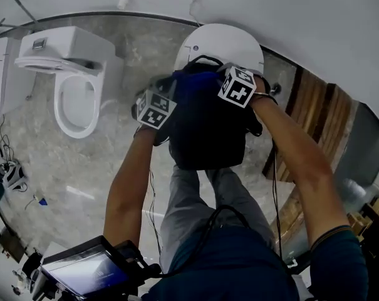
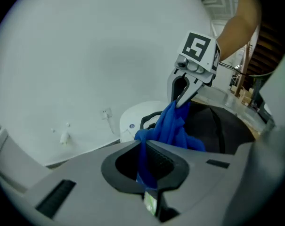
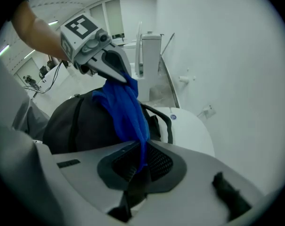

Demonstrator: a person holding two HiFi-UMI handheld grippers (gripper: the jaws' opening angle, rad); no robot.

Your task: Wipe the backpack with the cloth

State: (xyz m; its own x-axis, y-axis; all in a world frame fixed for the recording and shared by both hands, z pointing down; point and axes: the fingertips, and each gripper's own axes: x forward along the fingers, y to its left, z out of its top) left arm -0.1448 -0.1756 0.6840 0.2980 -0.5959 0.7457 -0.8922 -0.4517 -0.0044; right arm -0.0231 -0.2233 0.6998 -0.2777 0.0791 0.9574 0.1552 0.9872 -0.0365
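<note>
Left tool [image 2: 147, 166] and right tool [image 3: 141, 161] each clamp one end of the crumpled blue cloth [image 2: 173, 126]. It is bunched on the far top of the black fabric backpack [image 1: 208, 137], which is at the person's knees [image 1: 198, 180].

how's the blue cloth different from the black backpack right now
The blue cloth is small, bright and bunched; the black backpack is large, dark and bulky. The cloth is pinched at both ends by the left gripper and right gripper; the backpack sits below, ungripped. Both look like soft fabric.
</note>
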